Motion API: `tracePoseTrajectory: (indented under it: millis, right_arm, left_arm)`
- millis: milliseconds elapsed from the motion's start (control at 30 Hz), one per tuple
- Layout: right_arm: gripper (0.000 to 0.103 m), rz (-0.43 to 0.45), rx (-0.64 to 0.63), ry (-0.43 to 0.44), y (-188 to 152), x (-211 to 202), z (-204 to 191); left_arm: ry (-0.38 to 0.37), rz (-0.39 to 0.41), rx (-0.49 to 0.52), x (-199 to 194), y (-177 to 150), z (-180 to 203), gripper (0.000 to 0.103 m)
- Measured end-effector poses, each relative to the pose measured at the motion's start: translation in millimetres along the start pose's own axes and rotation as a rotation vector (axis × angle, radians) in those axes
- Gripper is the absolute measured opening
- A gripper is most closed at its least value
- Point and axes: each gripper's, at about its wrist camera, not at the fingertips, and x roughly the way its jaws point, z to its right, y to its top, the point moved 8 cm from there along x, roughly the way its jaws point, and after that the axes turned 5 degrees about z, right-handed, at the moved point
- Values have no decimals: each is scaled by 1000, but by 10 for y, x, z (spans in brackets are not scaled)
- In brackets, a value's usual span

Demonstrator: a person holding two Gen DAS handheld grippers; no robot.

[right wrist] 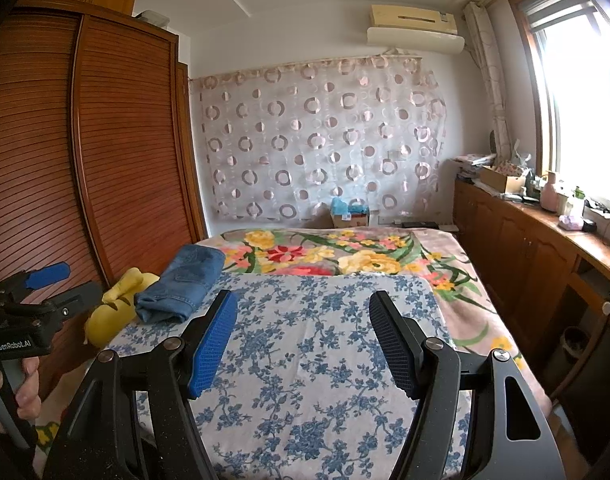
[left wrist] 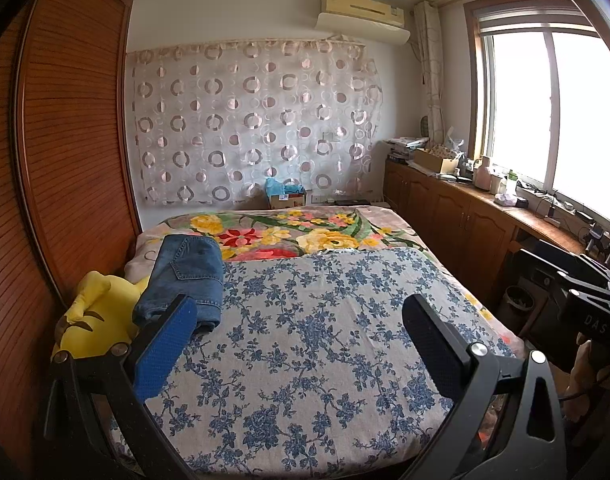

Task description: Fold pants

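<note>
Bedroom, bed (left wrist: 305,360) under a blue-flowered sheet. Jeans (left wrist: 187,278) lie already folded at its left edge, touching a yellow plush toy (left wrist: 93,320). Left gripper (left wrist: 301,344) and right gripper (right wrist: 303,338) hover over bare sheet, jaws spread, holding nothing. Denim looks heavy, stiff-soft, non-slip; best pinched at the folded edge. Readable: "GenRobot.AI" on the left gripper's body, "DAS" on the right.

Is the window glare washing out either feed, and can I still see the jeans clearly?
Left wrist view: window blown out white, folded jeans sharp, evenly lit. Right wrist view: stronger flare at the window, jeans still clear; fisheye bends the wardrobe.
</note>
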Motion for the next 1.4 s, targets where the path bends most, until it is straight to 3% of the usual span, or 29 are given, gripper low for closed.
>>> tracePoseTrajectory:
  millis: [1400]
  right_arm:
    - [70, -8, 4, 14, -7, -19, 5]
  left_arm:
    - [6, 1, 2, 3, -36, -68, 103]
